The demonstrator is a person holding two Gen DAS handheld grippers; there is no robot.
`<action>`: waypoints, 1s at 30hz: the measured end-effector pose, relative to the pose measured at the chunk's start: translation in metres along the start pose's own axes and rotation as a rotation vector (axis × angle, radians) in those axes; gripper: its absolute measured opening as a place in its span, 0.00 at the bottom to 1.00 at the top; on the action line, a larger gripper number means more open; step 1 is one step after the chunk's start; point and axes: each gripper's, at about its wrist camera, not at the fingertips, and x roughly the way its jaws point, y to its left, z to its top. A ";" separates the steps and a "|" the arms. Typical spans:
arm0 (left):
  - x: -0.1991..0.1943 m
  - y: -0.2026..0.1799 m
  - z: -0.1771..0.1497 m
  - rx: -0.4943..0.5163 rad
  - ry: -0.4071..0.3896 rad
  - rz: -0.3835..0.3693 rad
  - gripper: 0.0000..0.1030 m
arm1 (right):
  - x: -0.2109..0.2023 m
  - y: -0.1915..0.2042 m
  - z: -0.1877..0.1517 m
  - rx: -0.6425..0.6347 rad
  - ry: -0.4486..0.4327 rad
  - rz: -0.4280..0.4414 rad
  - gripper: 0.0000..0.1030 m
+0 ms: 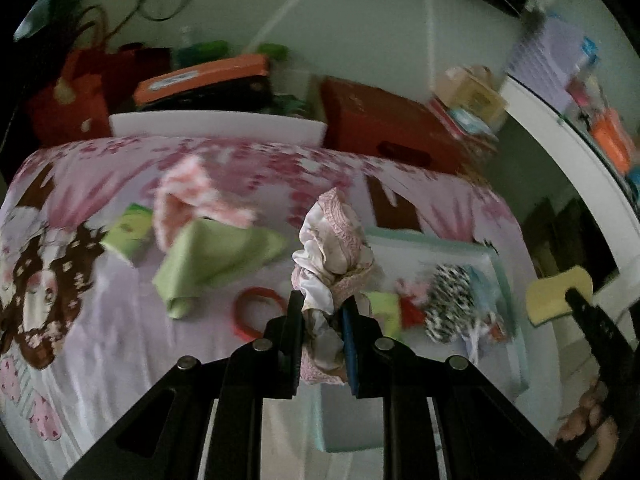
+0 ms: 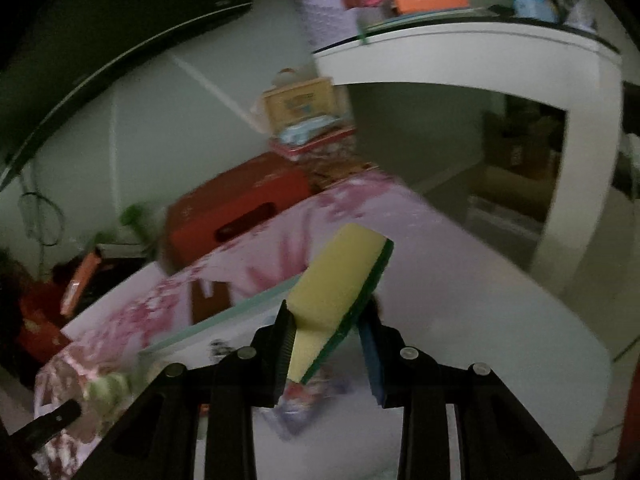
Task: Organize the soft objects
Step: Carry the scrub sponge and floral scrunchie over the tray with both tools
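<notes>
Carrying both loads toward the pale tray on the bed. Left hand-held gripper pinches a bunched pink-and-white cloth, held up over the tray's near edge; right hand-held gripper pinches a yellow sponge with a green backing, off the bed's edge. Advice: bring each load over the tray before releasing, one at a time. Left view alone shows the tray's contents and a loose green cloth; right view alone shows the white desk.
</notes>
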 end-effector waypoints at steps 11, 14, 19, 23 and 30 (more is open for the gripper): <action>0.032 -0.048 -0.023 0.118 0.124 -0.052 0.18 | 0.015 -0.014 -0.007 -0.066 0.117 -0.101 0.33; 0.039 -0.048 -0.028 0.118 0.151 -0.042 0.18 | 0.010 -0.004 -0.010 -0.122 0.126 -0.104 0.33; 0.044 -0.047 -0.030 0.113 0.170 -0.032 0.17 | 0.001 0.009 -0.013 -0.172 0.137 -0.053 0.33; 0.048 -0.046 -0.032 0.111 0.184 -0.027 0.18 | 0.009 0.014 -0.020 -0.200 0.185 -0.059 0.33; 0.064 -0.040 -0.036 0.101 0.234 -0.010 0.18 | 0.020 0.017 -0.030 -0.258 0.252 -0.088 0.33</action>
